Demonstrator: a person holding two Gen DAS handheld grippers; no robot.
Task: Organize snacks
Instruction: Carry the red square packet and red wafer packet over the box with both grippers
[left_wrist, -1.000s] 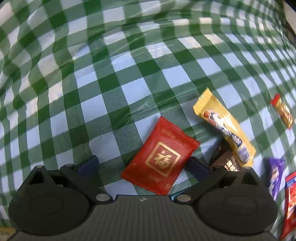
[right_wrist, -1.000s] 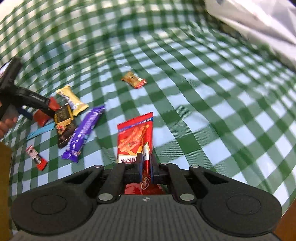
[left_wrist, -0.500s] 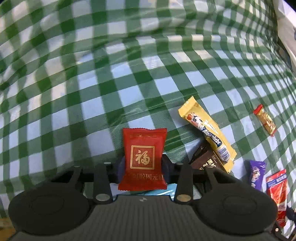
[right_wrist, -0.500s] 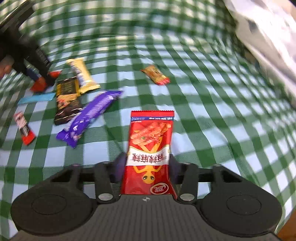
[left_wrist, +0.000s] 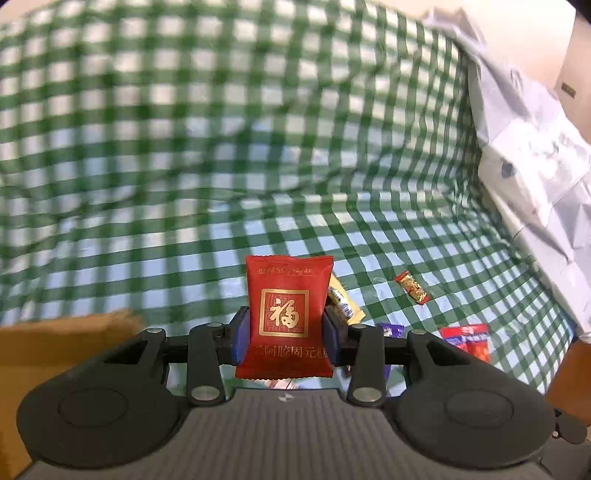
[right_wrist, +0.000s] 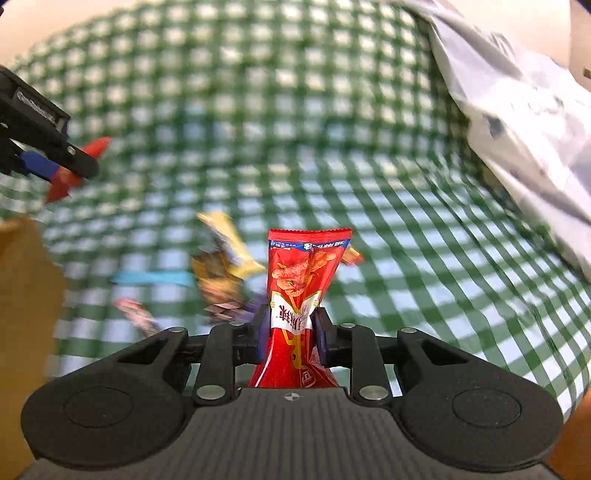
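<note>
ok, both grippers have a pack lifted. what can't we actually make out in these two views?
- Right wrist view: loose snacks on the checked cloth are motion-blurred; labels unreadable.
- Left wrist view: purple wrapper and yellow bar mostly hidden behind the left gripper and its red square packet.
- Right wrist view: lower part of the red chip packet hidden behind the right gripper.
- No bin or tray in either view.
</note>
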